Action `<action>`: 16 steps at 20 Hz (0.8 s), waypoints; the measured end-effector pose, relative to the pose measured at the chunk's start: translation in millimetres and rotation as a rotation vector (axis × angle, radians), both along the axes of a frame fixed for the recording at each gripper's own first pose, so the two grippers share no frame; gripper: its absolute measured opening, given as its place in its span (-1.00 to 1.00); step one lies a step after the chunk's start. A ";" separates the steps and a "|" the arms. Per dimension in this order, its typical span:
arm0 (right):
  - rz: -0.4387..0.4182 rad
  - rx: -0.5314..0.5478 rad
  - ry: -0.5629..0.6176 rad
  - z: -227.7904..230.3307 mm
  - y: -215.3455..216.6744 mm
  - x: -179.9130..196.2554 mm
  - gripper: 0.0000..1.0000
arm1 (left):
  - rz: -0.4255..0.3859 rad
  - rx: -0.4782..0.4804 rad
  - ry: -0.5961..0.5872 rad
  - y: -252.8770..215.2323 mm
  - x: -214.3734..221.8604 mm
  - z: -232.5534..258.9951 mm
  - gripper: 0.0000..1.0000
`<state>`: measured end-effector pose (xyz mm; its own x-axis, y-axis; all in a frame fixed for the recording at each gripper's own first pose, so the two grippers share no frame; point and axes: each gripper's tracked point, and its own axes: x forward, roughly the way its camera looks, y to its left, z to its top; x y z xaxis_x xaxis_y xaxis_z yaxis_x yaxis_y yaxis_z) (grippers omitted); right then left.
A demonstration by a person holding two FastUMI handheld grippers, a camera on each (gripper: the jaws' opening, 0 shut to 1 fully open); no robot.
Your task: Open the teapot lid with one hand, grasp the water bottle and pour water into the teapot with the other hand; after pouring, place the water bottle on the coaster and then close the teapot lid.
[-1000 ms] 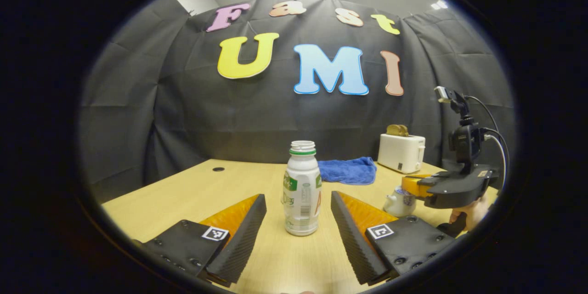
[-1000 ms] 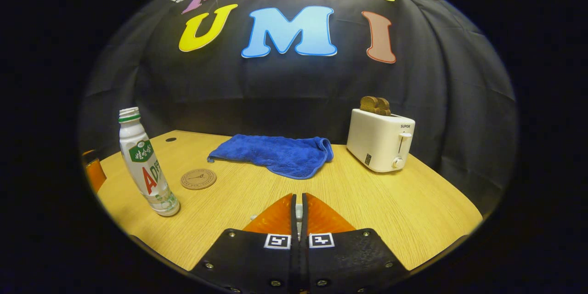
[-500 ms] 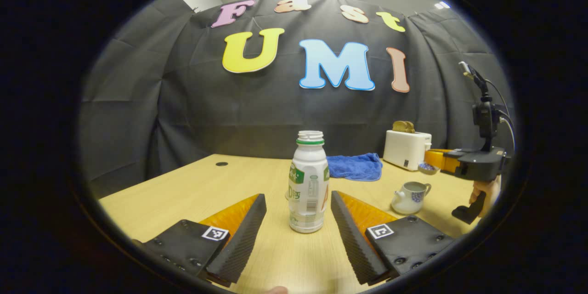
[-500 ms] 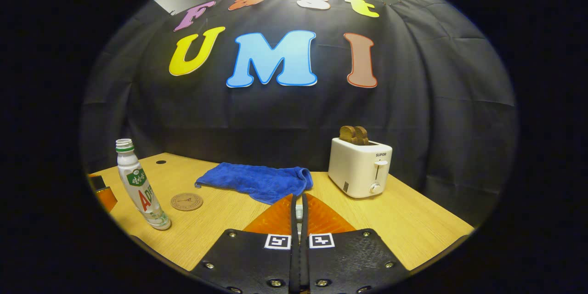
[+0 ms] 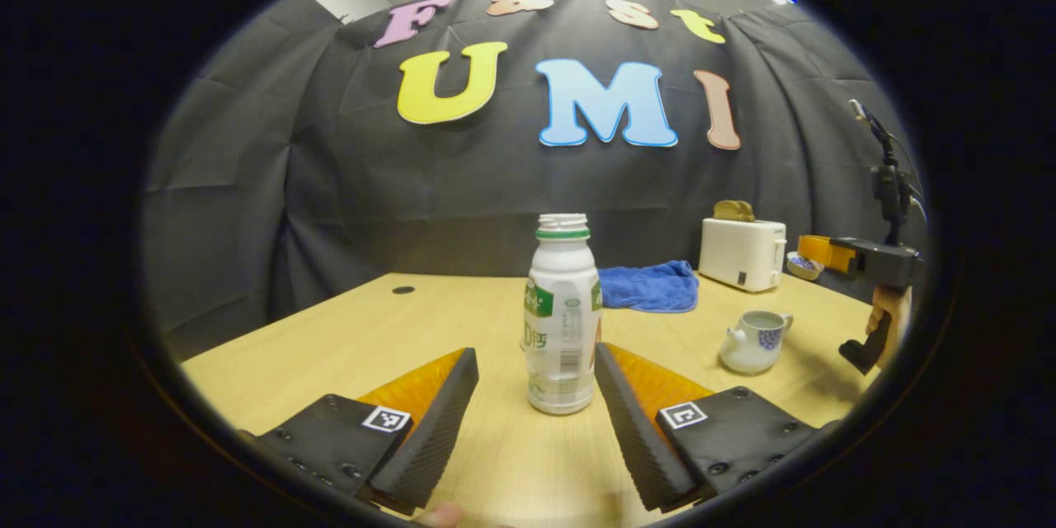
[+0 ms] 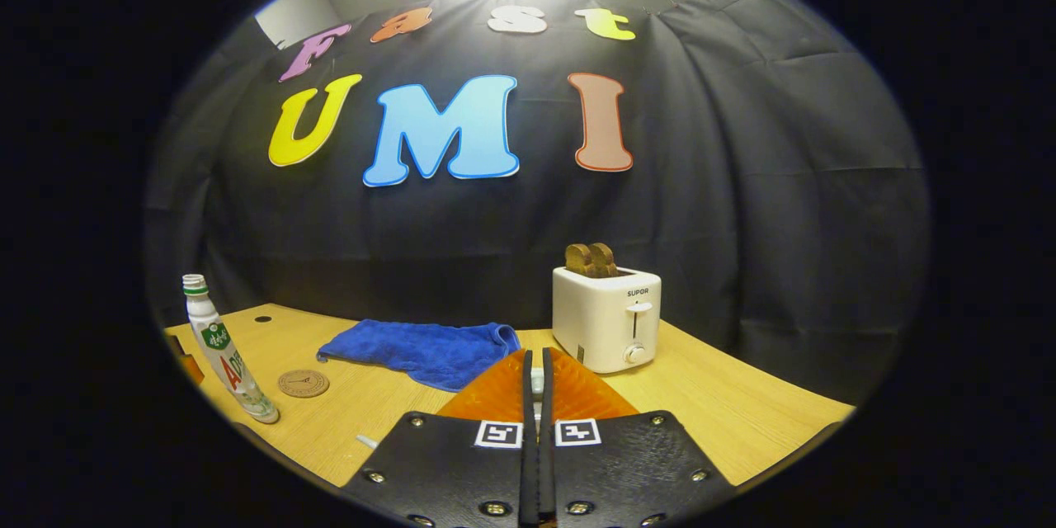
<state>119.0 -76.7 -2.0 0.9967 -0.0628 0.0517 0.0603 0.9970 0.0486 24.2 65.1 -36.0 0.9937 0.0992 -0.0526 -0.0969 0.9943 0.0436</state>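
Note:
An uncapped white water bottle (image 5: 563, 322) with a green label stands upright on the wooden table (image 5: 371, 330). My left gripper (image 5: 536, 355) is open, its fingers on either side of the bottle's lower half, the bottle nearer the right one. The white teapot (image 5: 755, 341) with blue pattern sits open to the right. My right gripper (image 5: 813, 252), held by a hand, hovers above and beyond the teapot with the teapot lid (image 5: 803, 266) at its tip. In the right gripper view my right gripper (image 6: 536, 355) is shut, a sliver of the lid (image 6: 537, 384) between its fingers. The bottle (image 6: 223, 351) and the round coaster (image 6: 303, 383) lie far left.
A blue towel (image 5: 649, 286) lies at the back of the table, with a white toaster (image 5: 742, 253) holding toast to its right. The towel (image 6: 421, 351) and toaster (image 6: 606, 318) stand ahead of my right gripper. A small hole (image 5: 403, 289) marks the table's far left.
My right gripper has lifted the lid off the teapot and carried it up and to the right. My left gripper has edged forward, bringing the bottle deeper between its open fingers.

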 end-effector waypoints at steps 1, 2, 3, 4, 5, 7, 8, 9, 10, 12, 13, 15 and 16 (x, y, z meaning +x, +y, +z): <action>-0.003 0.001 -0.003 -1.2 -2.2 -0.5 -0.99 | -0.010 0.018 -0.005 -3.3 5.2 3.7 0.88; 0.000 0.007 -0.004 -2.5 -2.7 -1.1 -1.00 | -0.021 0.032 -0.006 -7.9 10.2 4.5 0.88; 0.006 0.018 -0.003 -2.7 -2.6 -1.7 -0.99 | -0.035 0.036 -0.009 -12.7 15.1 5.2 0.88; 0.011 0.027 -0.006 -2.9 -2.9 -3.1 -0.99 | -0.045 0.037 -0.006 -16.3 19.6 2.8 0.88; 0.011 0.028 -0.008 -2.1 -4.4 -4.1 -0.99 | -0.046 0.035 -0.002 -18.0 24.8 0.8 0.88; 0.017 0.039 -0.003 -4.4 -4.5 -4.9 -0.99 | -0.044 0.017 0.016 -17.8 35.6 -6.9 0.88; 0.026 0.049 0.002 -5.5 -2.1 -4.4 -0.99 | -0.048 0.008 0.029 -18.4 41.6 -12.3 0.88; 0.037 0.055 0.006 -6.0 0.9 -4.2 -0.99 | -0.041 0.007 0.040 -17.0 46.8 -15.2 0.88; 0.044 0.055 0.010 -8.5 2.5 -3.5 -0.99 | -0.030 0.010 0.048 -13.8 51.2 -18.1 0.88; 0.055 0.048 0.020 -10.0 5.8 -3.0 -0.99 | -0.018 0.011 0.070 -9.9 62.4 -24.0 0.88; 0.060 0.046 0.023 -11.3 7.2 -3.5 -0.99 | -0.023 0.005 0.075 -11.5 67.8 -26.3 0.88; 0.061 0.047 0.026 -12.3 7.0 -3.3 -0.99 | -0.034 0.004 0.082 -15.8 76.2 -28.0 0.88; 0.058 0.050 0.029 -13.0 6.1 -3.2 -1.00 | -0.031 0.015 0.085 -15.0 79.8 -27.1 0.88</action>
